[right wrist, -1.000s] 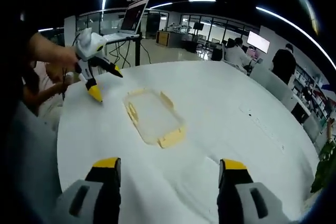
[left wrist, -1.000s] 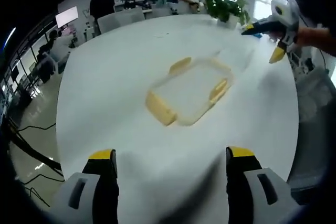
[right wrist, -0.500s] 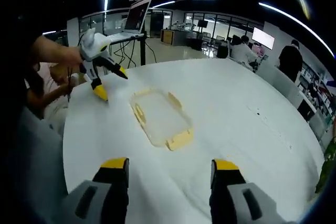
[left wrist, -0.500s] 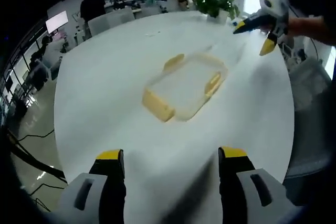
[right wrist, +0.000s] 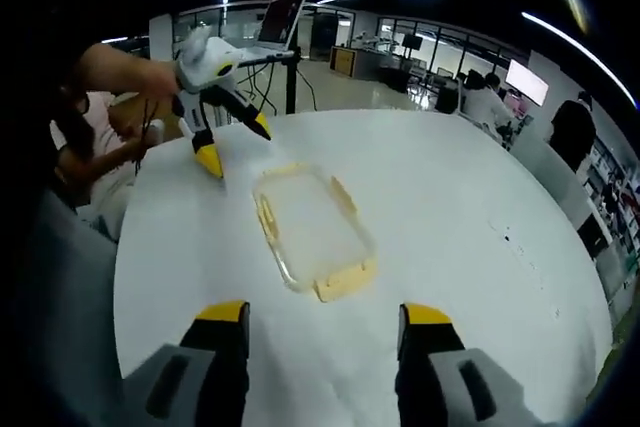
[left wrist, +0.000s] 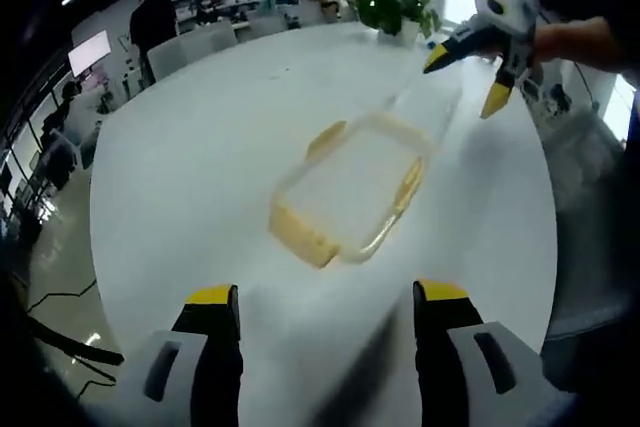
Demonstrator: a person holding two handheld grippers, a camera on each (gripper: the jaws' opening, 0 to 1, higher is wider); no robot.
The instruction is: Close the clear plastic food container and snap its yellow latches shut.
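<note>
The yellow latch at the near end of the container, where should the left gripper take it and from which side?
Probably pinch the near latch across its outer edge, approaching from the left gripper side. It splays out flat past the container rim on the table, unobstructed.

Table [left wrist: 200, 147]: big and round, under everything.
Food container [left wrist: 345, 192]: lies flat on the table, near its middle.
Left gripper [left wrist: 325, 297]: at the near edge, in front of the container, not touching it.
Right gripper [left wrist: 470, 72]: seen from the left gripper view, up past the container's far right corner, above the table.
Potted plant [left wrist: 395, 7]: on the far side of the table.
Laptop [right wrist: 285, 12]: on a stand beyond the table.
</note>
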